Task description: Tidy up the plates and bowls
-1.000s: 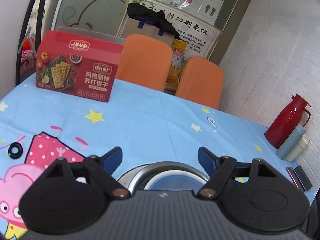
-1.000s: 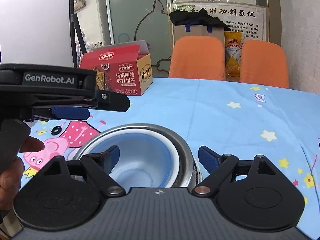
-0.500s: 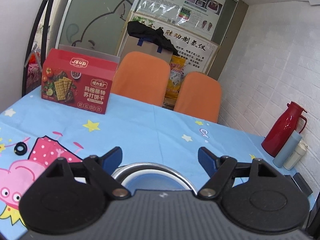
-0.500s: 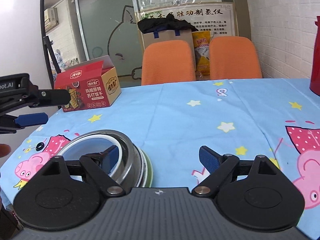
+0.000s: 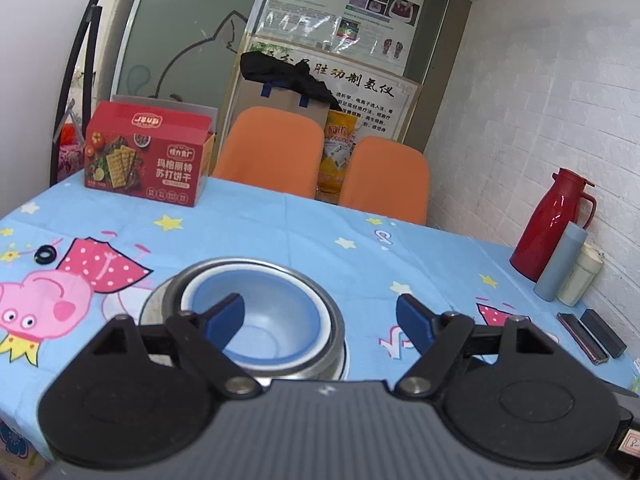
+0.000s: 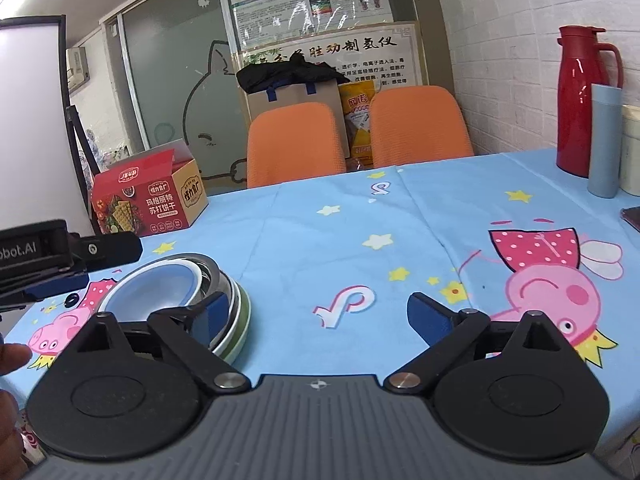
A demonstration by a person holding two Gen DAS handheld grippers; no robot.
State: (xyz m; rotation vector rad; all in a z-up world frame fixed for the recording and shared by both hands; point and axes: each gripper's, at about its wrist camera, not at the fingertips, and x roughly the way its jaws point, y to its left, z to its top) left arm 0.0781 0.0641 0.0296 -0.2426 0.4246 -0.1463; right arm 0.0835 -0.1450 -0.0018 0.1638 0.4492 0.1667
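Observation:
A stack of dishes stands on the blue cartoon tablecloth (image 5: 280, 232): a blue bowl (image 5: 256, 312) nested in a steel bowl (image 5: 332, 320), which rests on white and green plates (image 6: 240, 320). The blue bowl also shows in the right wrist view (image 6: 156, 292). My left gripper (image 5: 320, 316) is open and empty, above and just behind the stack. My right gripper (image 6: 310, 314) is open and empty, to the right of the stack, its left finger (image 6: 212, 312) in front of the stack's rim. The left gripper's body (image 6: 60, 252) shows at the left edge of the right wrist view.
A red cracker box (image 5: 146, 164) stands at the far left of the table. A red thermos (image 5: 550, 224), a blue bottle (image 5: 560, 260) and a white cup (image 5: 580, 280) stand by the right wall. Two orange chairs (image 5: 276, 148) are behind the table. A small black ring (image 5: 45, 255) lies left.
My right gripper has pulled back and swung right, off the stack. My left gripper has risen and drawn back, so the whole bowl stack now shows.

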